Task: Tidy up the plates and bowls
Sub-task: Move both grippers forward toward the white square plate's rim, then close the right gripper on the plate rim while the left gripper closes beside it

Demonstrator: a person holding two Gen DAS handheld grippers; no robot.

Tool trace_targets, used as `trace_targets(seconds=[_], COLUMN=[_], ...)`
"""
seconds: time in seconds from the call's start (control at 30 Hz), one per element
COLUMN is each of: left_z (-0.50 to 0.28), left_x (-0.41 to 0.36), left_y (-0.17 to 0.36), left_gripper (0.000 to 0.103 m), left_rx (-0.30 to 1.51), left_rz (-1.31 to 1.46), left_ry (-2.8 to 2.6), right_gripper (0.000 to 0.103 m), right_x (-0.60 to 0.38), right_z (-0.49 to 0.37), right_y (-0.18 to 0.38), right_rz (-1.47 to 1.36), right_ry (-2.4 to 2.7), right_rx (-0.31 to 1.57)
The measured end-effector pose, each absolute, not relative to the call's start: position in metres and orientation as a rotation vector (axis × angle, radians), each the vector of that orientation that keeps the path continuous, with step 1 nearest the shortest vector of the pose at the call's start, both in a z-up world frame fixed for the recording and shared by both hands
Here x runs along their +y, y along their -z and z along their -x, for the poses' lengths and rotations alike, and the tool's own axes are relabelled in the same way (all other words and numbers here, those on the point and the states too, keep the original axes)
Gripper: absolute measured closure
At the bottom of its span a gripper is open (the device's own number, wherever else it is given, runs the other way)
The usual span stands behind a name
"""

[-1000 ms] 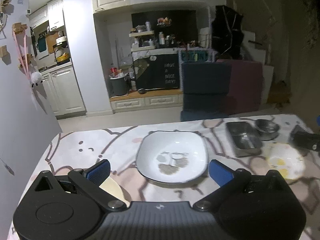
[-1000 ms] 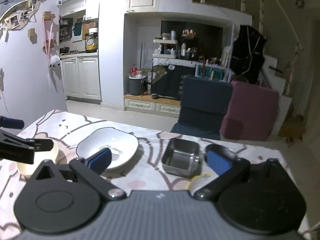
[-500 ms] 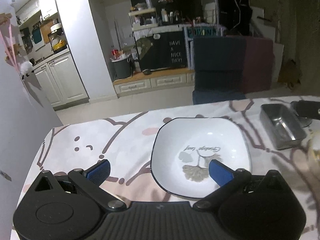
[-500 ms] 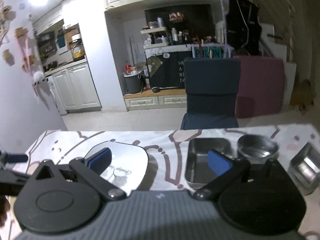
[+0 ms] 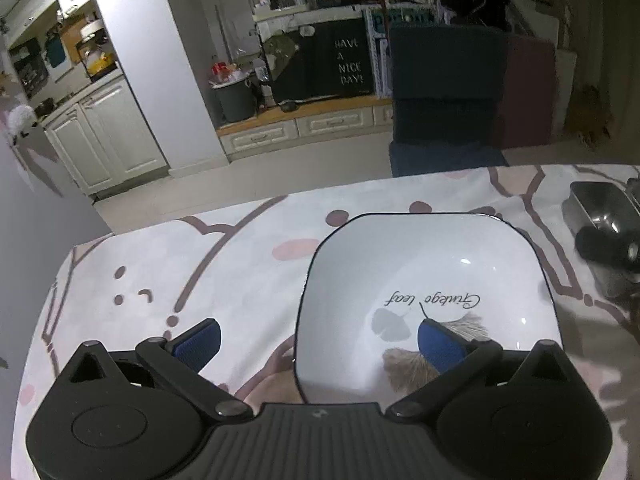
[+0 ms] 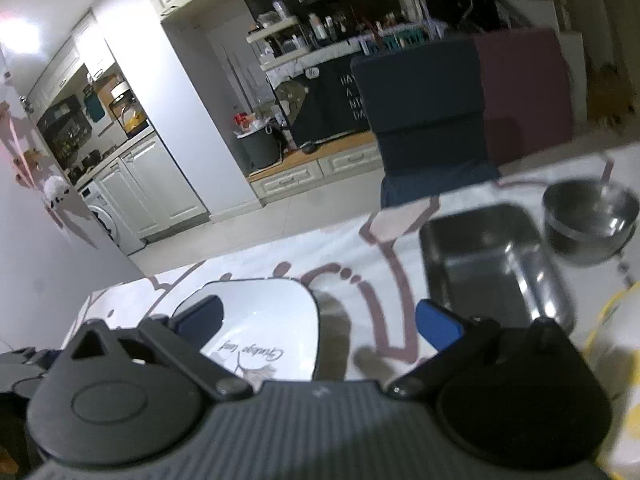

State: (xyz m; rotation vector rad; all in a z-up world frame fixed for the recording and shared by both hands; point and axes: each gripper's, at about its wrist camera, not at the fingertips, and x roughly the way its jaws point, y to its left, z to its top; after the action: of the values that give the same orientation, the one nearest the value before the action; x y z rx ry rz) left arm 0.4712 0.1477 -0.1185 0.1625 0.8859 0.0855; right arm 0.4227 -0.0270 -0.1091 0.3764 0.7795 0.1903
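- The tabletop (image 5: 224, 280) carries a soft white cloth printed with pink and brown shapes.
- The square plate (image 5: 432, 280) lies near the far edge of the tabletop; it is glossy white ceramic with a thin black rim, rounded corners and a leaf print.
- The left tool (image 5: 316, 342) is open, straddling the plate's near left rim, one pad above the plate and one beside it over the cloth.
- To grip well, I would slide the rim deep between the pads before closing; glazed ceramic probably slips.
- The steel tray (image 6: 492, 264), rectangular and shiny, sits toward the right edge of the tabletop.
- The round steel bowl (image 6: 590, 220) sits just beyond it.
- The right tool (image 6: 318, 316) is open and empty.
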Motion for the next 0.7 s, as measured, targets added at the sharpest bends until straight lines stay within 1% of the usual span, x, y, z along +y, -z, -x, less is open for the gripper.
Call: trace_targets(seconds=[0.13,0.2,0.27,0.3,0.37,0.4,0.43,0.5,0.57,0.6,0.63,0.7], left_z=[-0.487,-0.497,-0.506,-0.509,-0.513,-0.515,-0.516,-0.518,-0.519,-0.518,-0.517,-0.516], left_x=[0.153,0.157,0.162,0.163,0.169,0.172,0.175,0.181,0.183,0.184,0.184,0.184], left_y=[0.126,0.13,0.135,0.136,0.138,0.139,0.14,0.143,0.144,0.145,0.145,0.147], left_gripper=[0.0,0.0,0.0,0.0,0.0,0.0,0.0,0.0,0.0,0.0,0.0,0.0], left_rx=[0.927,0.965,0.997,1.001,0.998,0.997,0.998,0.992,0.971,0.957,0.947,0.95], left_rz=[-0.146,-0.129,-0.103,-0.093,-0.065,-0.048,-0.03,0.004,0.003,-0.007,-0.014,-0.019], left_ry=[-0.044,0.016,0.051,0.048,0.04,0.038,0.034,0.018,-0.002,-0.002,0.007,0.049], right_gripper=[0.0,0.004,0.026,0.03,0.044,0.049,0.059,0.066,0.079,0.084,0.093,0.094], right_x=[-0.024,-0.026,-0.027,-0.027,-0.026,-0.024,-0.023,-0.019,-0.014,-0.013,-0.011,-0.012], right_z=[-0.429,-0.428,-0.425,-0.423,-0.422,-0.422,-0.422,-0.421,-0.42,-0.421,-0.423,-0.429], right_y=[0.125,0.133,0.139,0.142,0.148,0.149,0.151,0.151,0.149,0.149,0.149,0.151], right_rz=[-0.475,-0.559,-0.645,-0.685,-0.736,-0.747,-0.754,-0.751,-0.722,-0.705,-0.678,-0.649], right_ry=[-0.218,-0.221,-0.222,-0.216,-0.214,-0.216,-0.216,-0.196,-0.169,-0.16,-0.156,-0.166], right_rx=[0.874,0.918,0.94,0.956,0.983,0.993,1.001,1.015,1.019,1.028,1.044,1.052])
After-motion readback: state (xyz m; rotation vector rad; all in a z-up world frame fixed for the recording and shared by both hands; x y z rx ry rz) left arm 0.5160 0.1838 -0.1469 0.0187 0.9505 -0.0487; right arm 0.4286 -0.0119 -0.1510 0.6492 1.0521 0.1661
